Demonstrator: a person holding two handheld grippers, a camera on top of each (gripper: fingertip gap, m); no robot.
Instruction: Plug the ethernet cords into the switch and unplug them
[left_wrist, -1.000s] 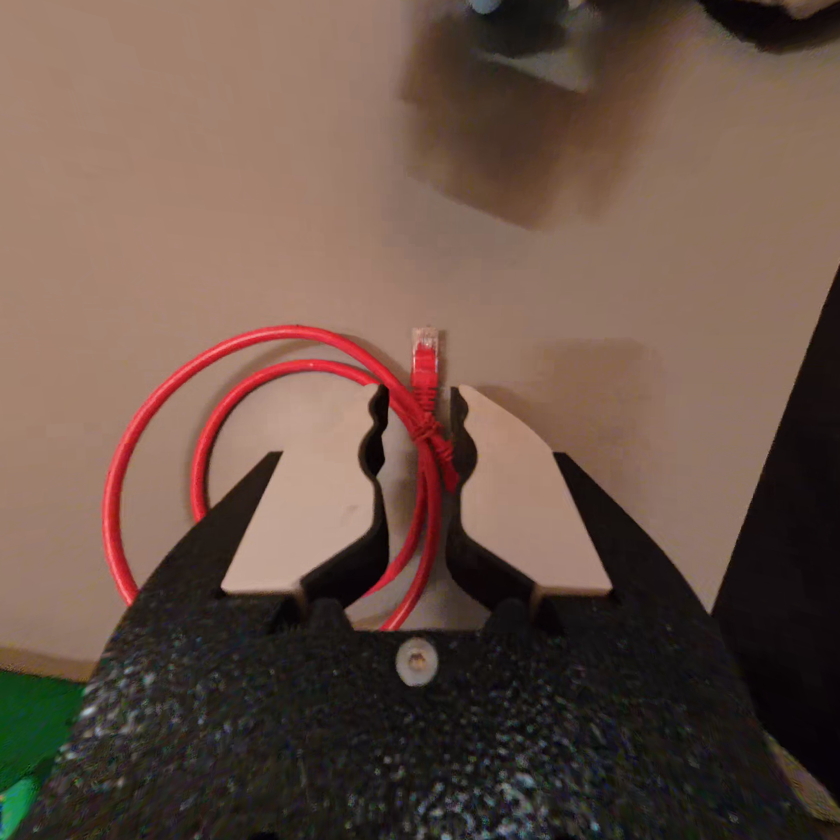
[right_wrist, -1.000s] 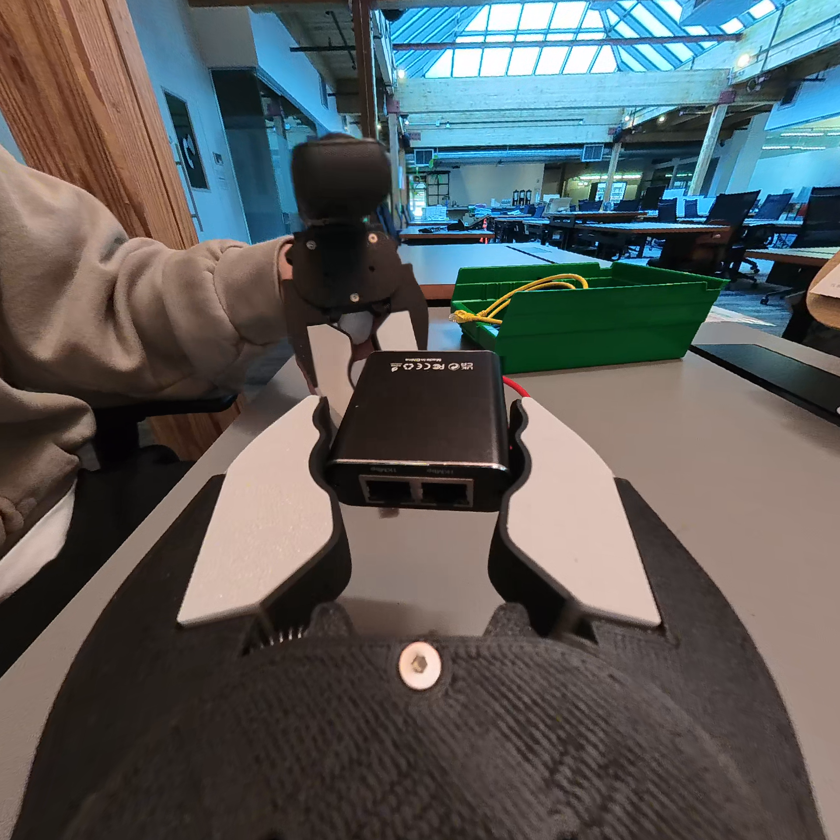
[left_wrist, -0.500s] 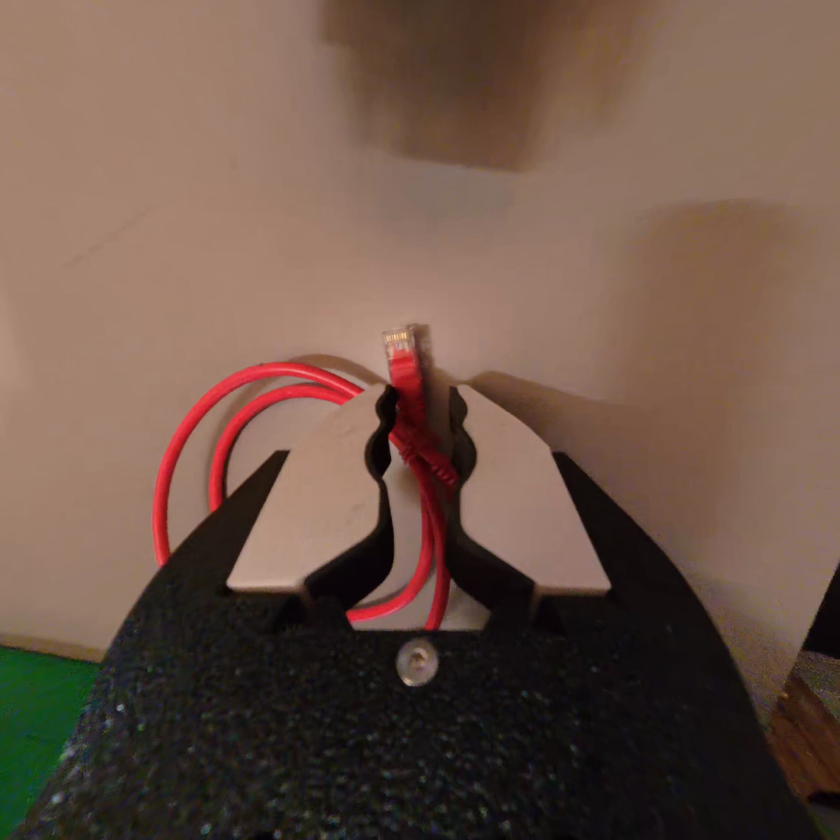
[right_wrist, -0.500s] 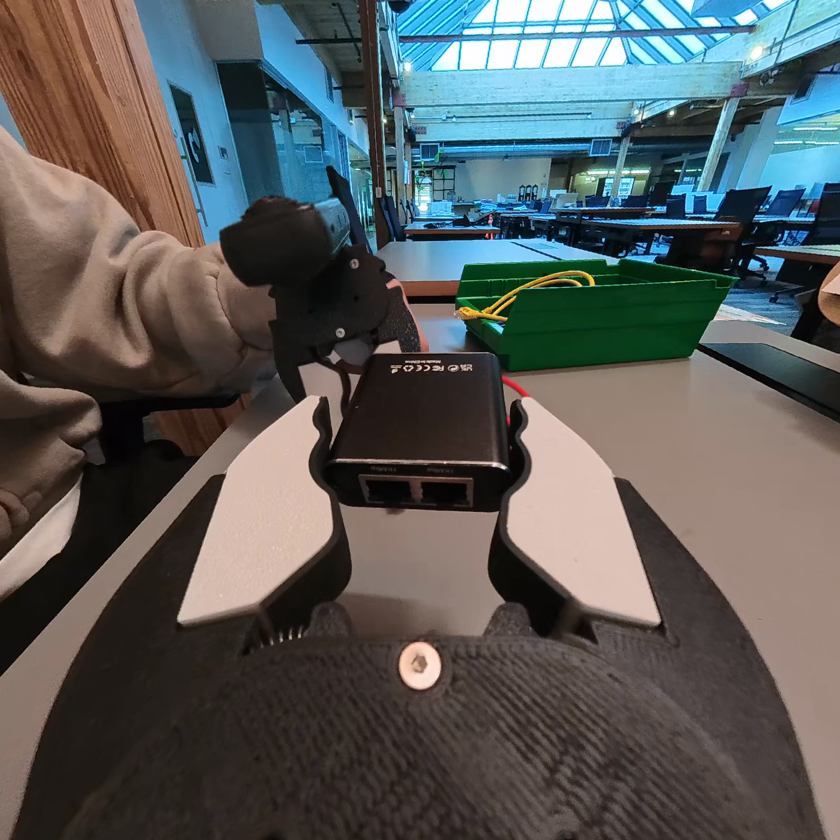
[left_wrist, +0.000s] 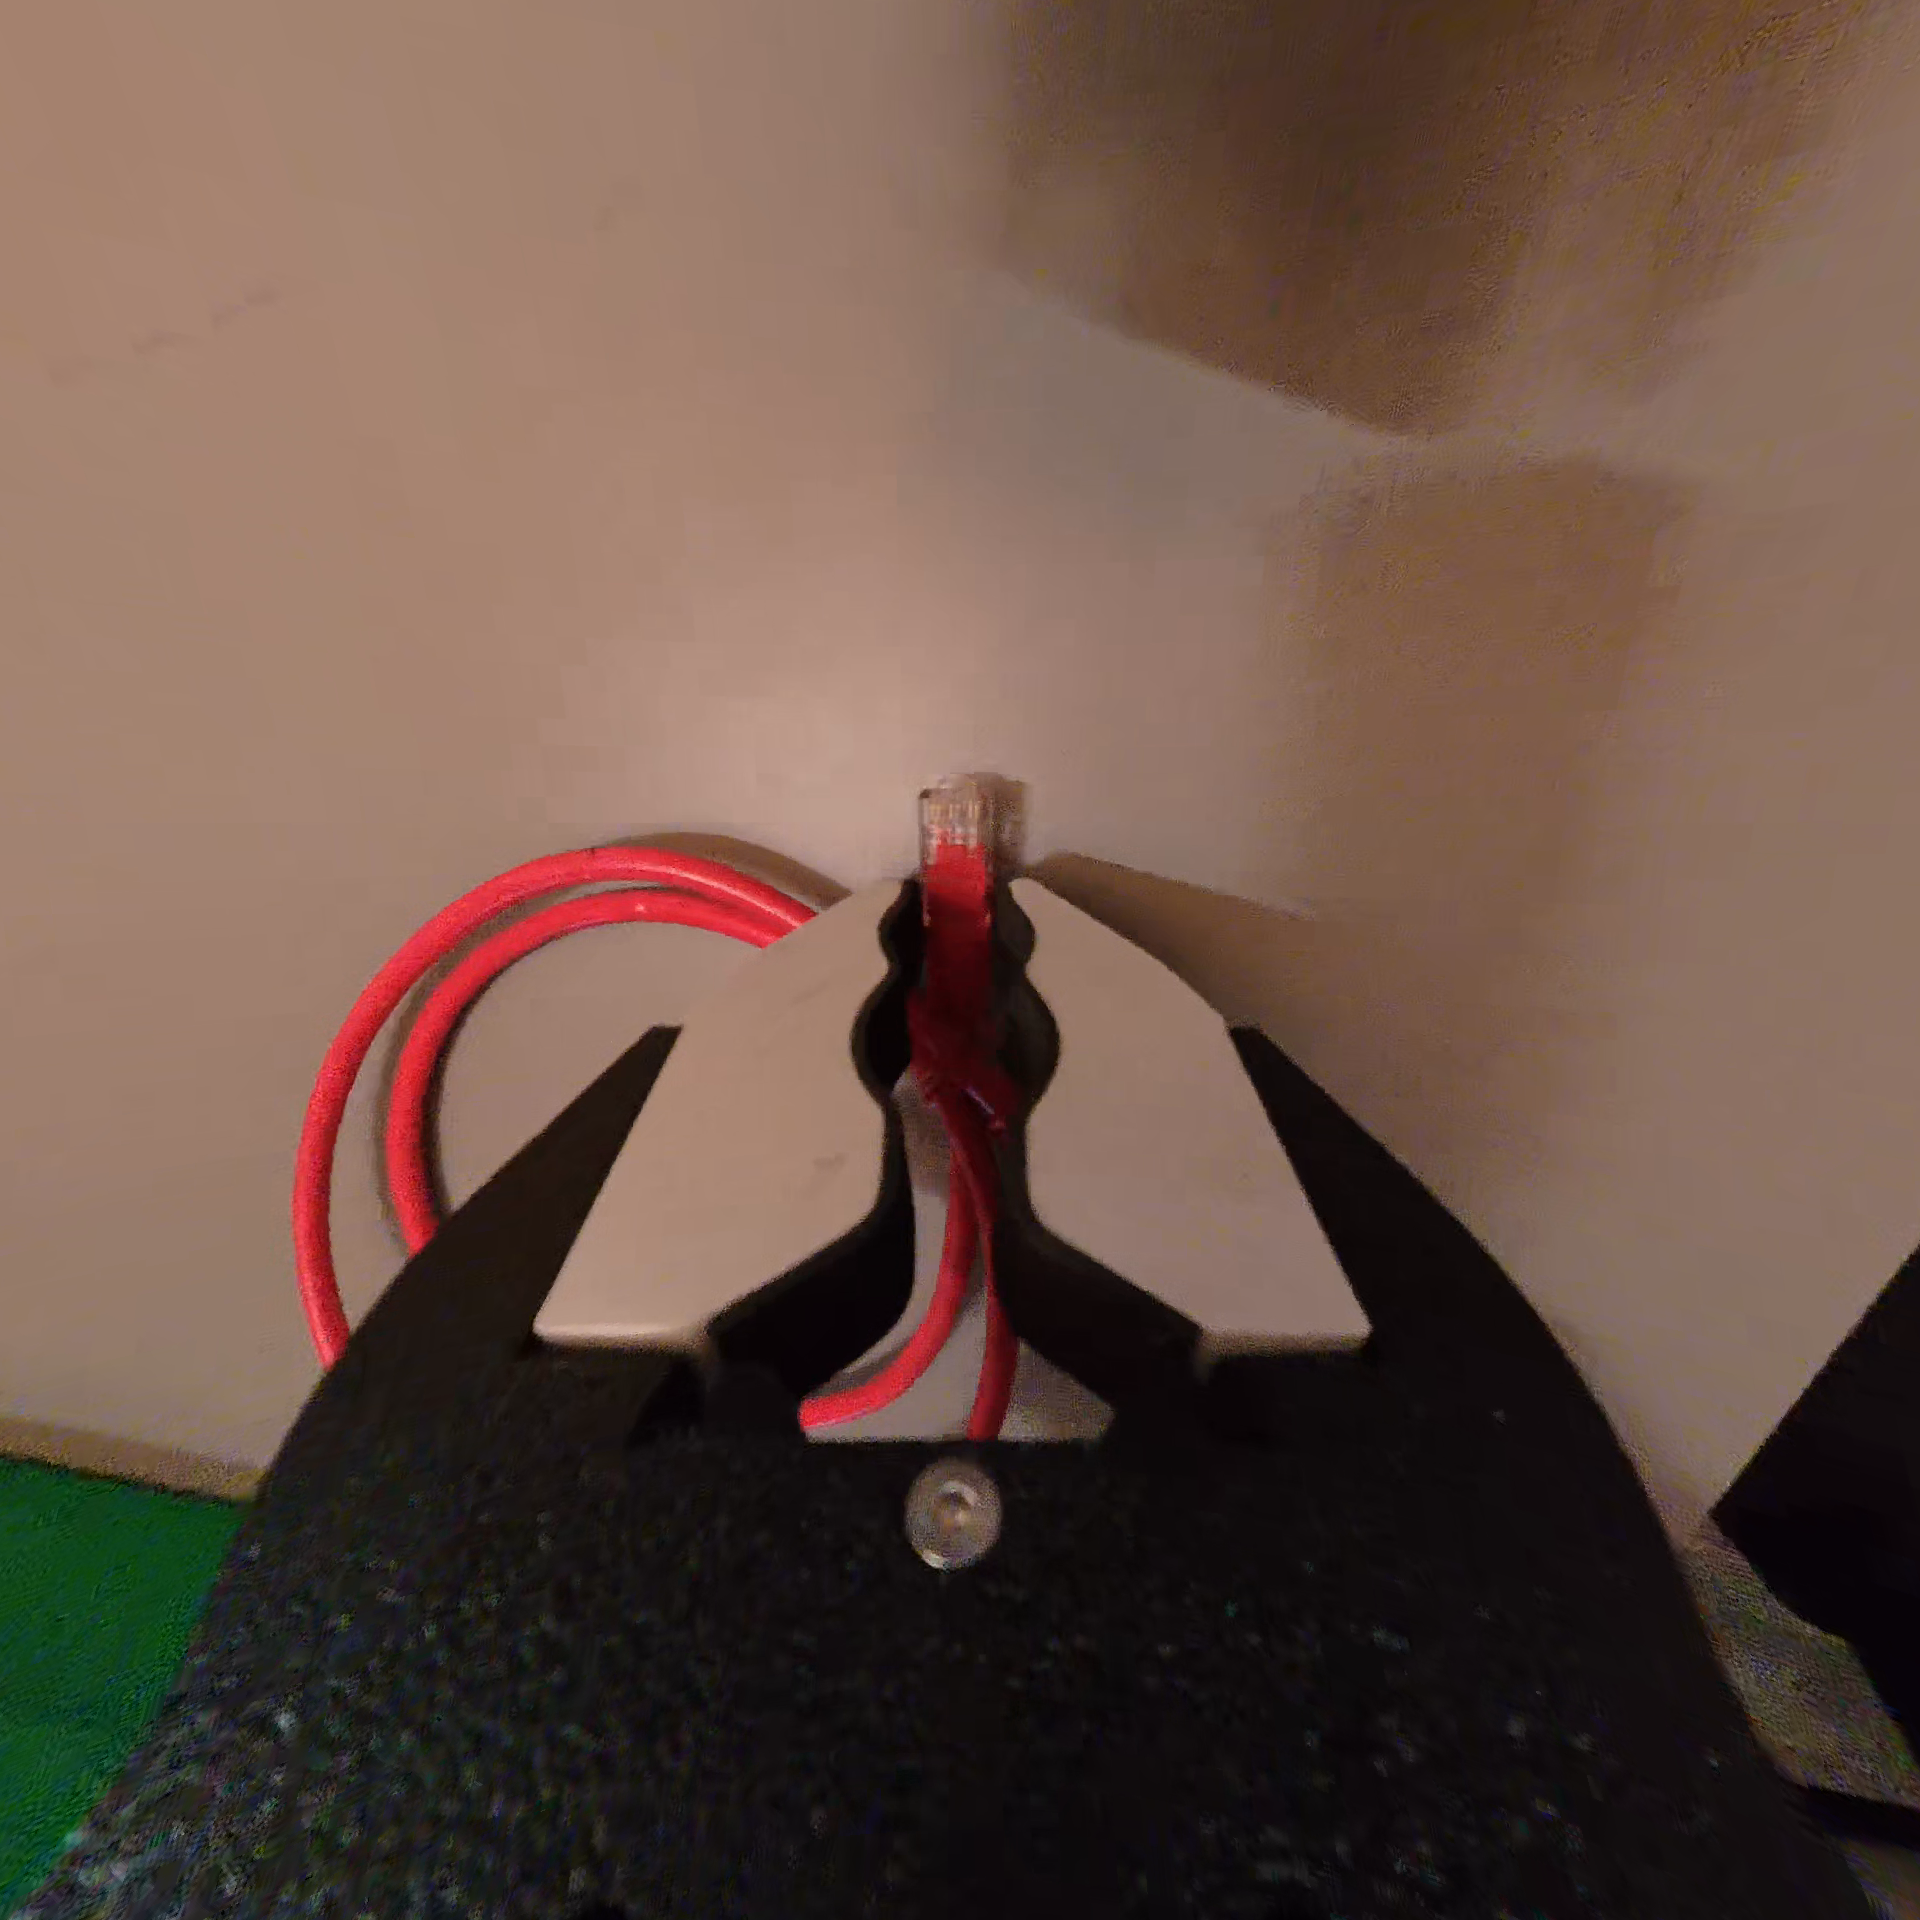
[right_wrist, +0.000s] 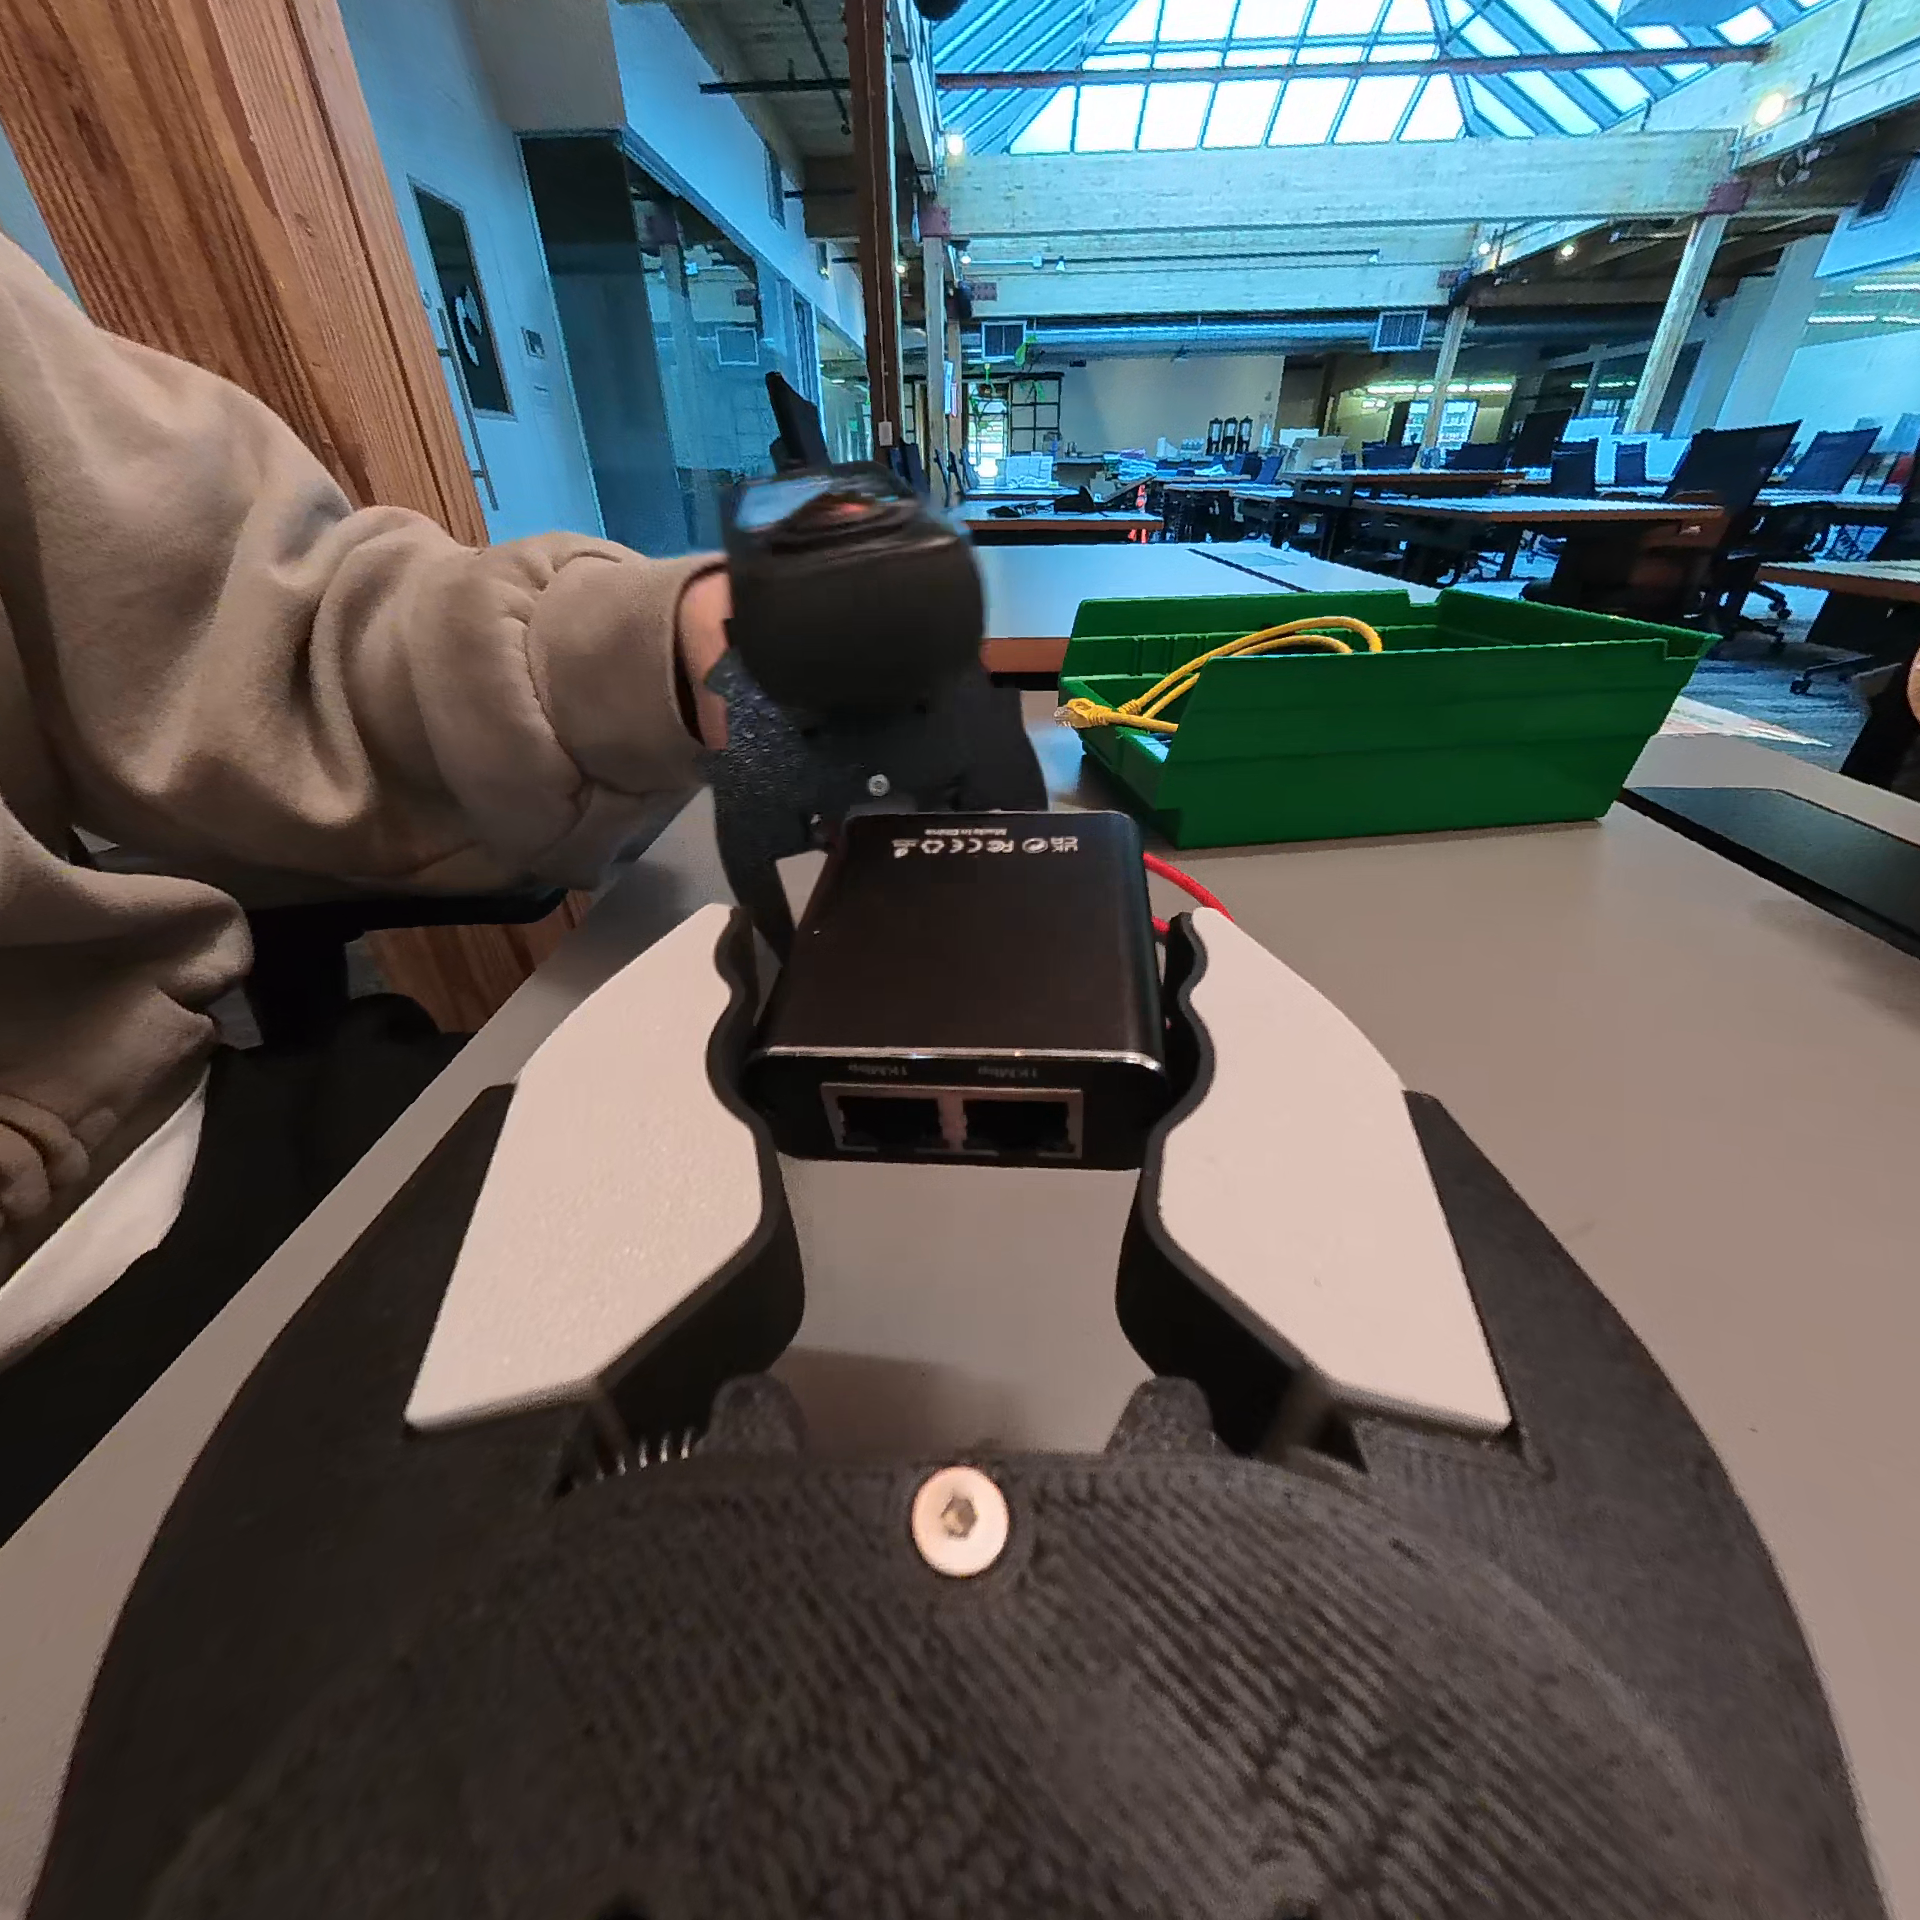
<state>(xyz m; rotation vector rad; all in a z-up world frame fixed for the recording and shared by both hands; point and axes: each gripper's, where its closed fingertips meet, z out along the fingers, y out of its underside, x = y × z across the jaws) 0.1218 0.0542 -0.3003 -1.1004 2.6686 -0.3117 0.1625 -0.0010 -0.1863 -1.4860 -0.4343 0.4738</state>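
My left gripper (left_wrist: 961, 904) is shut on the red ethernet cord (left_wrist: 961, 935) just behind its clear plug (left_wrist: 968, 816), which points forward at the beige table top. The cord's coils (left_wrist: 416, 1039) loop out to the left. My right gripper (right_wrist: 961, 935) is shut on the black switch (right_wrist: 971, 935), held level over the grey table (right_wrist: 1507, 1039) with two empty ports (right_wrist: 951, 1120) facing the camera. The left gripper (right_wrist: 852, 665) shows behind the switch in the right wrist view, held by a person's hand in a beige sleeve (right_wrist: 343, 686). A bit of red cord (right_wrist: 1184, 883) shows past the switch.
A green bin (right_wrist: 1403, 727) with a yellow ethernet cord (right_wrist: 1226, 665) in it stands on the table at the back right. A black flat object (right_wrist: 1787, 852) lies at the table's right edge. A wooden pillar (right_wrist: 208, 229) stands at the left. A green surface (left_wrist: 94, 1538) shows at lower left.
My left gripper has closed from open around the red cord to shut on it behind the plug, and has tilted and shifted behind the switch. The right gripper and switch have stayed still.
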